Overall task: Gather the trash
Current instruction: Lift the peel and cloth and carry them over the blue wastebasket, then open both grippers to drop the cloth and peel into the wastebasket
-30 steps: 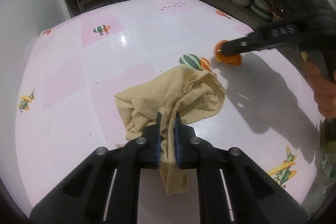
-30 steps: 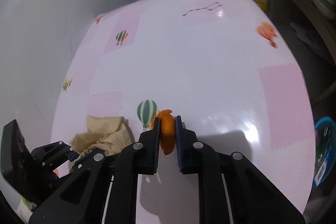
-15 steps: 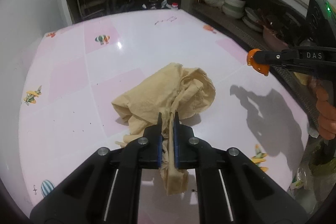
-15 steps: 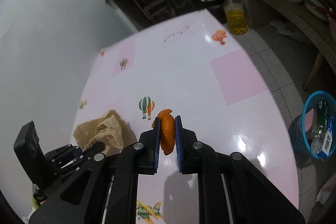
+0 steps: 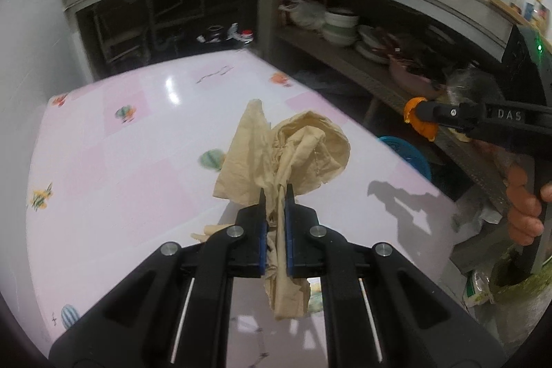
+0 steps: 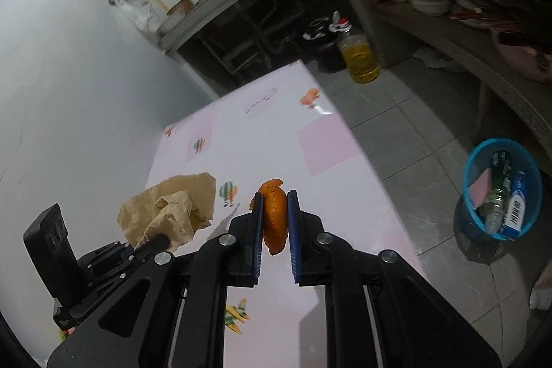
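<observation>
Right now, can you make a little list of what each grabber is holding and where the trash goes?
left gripper: shut on the crumpled tan paper, lifted off the table
right gripper: shut on the orange peel
trash spot: likely the blue basket on the floor beside the table, already holding a bottle and wrappers
table: pink and white with balloon and plane pictures
still to do: both pieces not yet in the basket

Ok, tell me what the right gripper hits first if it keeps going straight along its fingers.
Most likely the pink table top. The right gripper, shut on the orange peel, points down over the table with nothing else ahead. The blue bin sits off to the side. Depth is hard to judge.
</observation>
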Action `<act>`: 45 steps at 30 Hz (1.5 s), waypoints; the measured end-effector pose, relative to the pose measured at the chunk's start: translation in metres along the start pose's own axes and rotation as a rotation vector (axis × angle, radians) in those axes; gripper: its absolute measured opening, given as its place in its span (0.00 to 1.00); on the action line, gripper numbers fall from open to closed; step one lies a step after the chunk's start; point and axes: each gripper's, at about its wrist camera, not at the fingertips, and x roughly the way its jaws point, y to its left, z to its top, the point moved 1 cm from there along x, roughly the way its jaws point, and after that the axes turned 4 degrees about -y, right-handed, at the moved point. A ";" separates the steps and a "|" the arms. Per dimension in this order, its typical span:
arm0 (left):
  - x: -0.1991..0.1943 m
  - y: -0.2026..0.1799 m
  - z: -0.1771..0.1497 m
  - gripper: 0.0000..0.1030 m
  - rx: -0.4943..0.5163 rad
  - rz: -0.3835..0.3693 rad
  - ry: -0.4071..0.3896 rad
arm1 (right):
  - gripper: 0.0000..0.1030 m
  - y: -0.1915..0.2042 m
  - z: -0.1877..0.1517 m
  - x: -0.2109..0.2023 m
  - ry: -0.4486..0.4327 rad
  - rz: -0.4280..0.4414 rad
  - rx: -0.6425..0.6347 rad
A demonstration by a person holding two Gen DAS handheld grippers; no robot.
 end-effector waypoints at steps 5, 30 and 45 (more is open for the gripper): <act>0.007 -0.044 0.018 0.06 0.056 -0.066 -0.006 | 0.13 -0.035 -0.006 -0.035 -0.047 -0.033 0.057; 0.271 -0.247 0.052 0.06 -0.240 -0.439 0.614 | 0.13 -0.274 -0.083 -0.104 -0.165 -0.352 0.517; 0.434 -0.297 0.056 0.36 -0.227 -0.274 0.701 | 0.13 -0.325 -0.103 -0.065 -0.103 -0.381 0.591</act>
